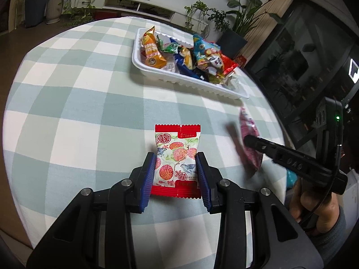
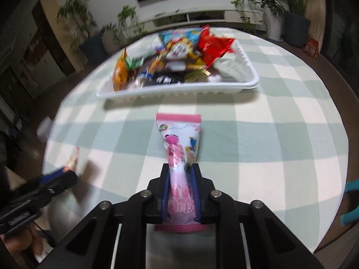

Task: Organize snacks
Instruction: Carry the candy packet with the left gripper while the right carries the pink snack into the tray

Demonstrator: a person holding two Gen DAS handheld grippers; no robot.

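Left hand-held gripper [image 1: 176, 157] has its blue pads [image 1: 149, 172] on both side edges of a red-and-white lychee-print snack packet [image 1: 177, 157], clamped on it; packet looks flat just over the checked counter [image 1: 78, 94], can't tell whether it's lifted or lying on the cloth. Right hand-held gripper [image 2: 180, 174] is clenched on a pink cartoon snack packet [image 2: 179, 148], jaws squeezing the packet's middle so it pinches in, top sealed edge pointing toward the tray, bottom edge sticking out behind the fingers; packet held above the counter, with its shadow on the cloth. White plastic tray [image 1: 161, 76] sits at the far side of the counter, piled with mixed snacks: orange packet [image 1: 152, 51] at the left end, blue cartoon bag [image 1: 203, 51] and red packet [image 1: 228, 63] toward the right. In the right wrist view the same tray [image 2: 179, 92] is straight ahead of the pink packet, apart from it, contents blurred. In the left wrist view the right gripper comes in from the right edge with the pink packet blurred at its tip, beside the lychee packet, not touching. Potted plants [image 1: 242, 18] and a low white cabinet [image 1: 134, 3] behind the counter.
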